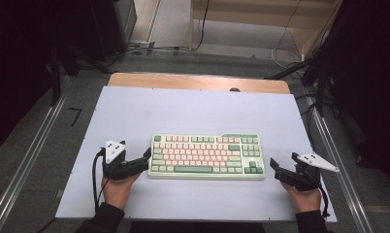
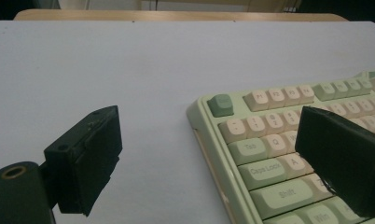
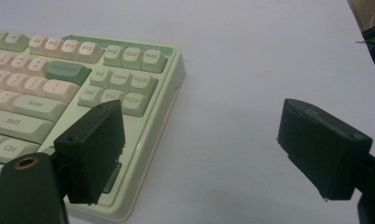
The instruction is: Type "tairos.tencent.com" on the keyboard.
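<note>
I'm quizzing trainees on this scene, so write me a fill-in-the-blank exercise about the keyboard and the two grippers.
1. The keyboard lies between the left gripper and the ____ gripper.
2. The jaws of both grippers stand ____, with nothing held between them.
3. The keys are pink and ____.
4. The left gripper's jaws straddle the keyboard's ____ edge, one jaw over the keys, one over the table.

Missing words: right; open; green; left

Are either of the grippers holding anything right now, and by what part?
Nothing is held. The left gripper and right gripper are both open, one at each end of the keyboard.
</note>
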The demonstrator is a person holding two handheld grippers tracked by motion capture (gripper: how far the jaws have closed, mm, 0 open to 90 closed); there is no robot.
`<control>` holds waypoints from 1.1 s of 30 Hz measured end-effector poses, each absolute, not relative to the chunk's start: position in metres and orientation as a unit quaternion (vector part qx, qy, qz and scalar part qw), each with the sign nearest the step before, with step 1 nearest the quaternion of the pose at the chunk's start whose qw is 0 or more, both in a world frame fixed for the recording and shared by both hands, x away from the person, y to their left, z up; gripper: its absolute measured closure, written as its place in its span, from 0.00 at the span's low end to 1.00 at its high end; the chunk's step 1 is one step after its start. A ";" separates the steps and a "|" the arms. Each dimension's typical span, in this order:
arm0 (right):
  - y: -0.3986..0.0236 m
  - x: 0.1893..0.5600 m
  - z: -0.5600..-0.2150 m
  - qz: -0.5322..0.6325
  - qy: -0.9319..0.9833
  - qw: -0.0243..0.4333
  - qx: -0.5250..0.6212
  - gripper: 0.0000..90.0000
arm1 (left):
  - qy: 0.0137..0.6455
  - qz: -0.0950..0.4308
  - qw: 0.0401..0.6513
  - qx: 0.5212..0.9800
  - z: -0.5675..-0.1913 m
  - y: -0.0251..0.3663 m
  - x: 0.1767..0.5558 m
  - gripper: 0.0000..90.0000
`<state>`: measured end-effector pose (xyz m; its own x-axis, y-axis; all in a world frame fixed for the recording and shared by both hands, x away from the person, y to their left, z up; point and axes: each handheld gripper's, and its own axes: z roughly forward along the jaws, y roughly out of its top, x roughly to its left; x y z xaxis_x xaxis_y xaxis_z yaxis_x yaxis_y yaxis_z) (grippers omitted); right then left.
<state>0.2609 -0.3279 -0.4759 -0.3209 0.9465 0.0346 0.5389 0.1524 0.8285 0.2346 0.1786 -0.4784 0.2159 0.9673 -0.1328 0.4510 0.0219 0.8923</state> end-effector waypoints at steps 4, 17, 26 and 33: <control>-0.326 0.261 -0.476 0.391 0.715 0.261 0.517 0.14 | 0.545 0.283 0.455 0.645 -0.478 0.171 0.238 0.12; -0.324 0.261 -0.476 0.390 0.716 0.262 0.516 0.15 | 0.519 0.260 0.464 0.669 -0.479 0.146 0.250 0.17; -0.321 0.265 -0.476 0.383 0.727 0.238 0.518 0.24 | 0.517 0.259 0.463 0.672 -0.479 0.139 0.256 0.17; -0.323 0.262 -0.473 0.389 0.714 0.259 0.521 0.25 | 0.513 0.254 0.465 0.675 -0.480 0.131 0.260 0.17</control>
<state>0.2620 -0.3230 -0.4733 -0.3219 0.9461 0.0354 0.5424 0.1536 0.8259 0.2600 0.1312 -0.4795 0.3446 0.9291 -0.1344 0.4570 -0.0410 0.8885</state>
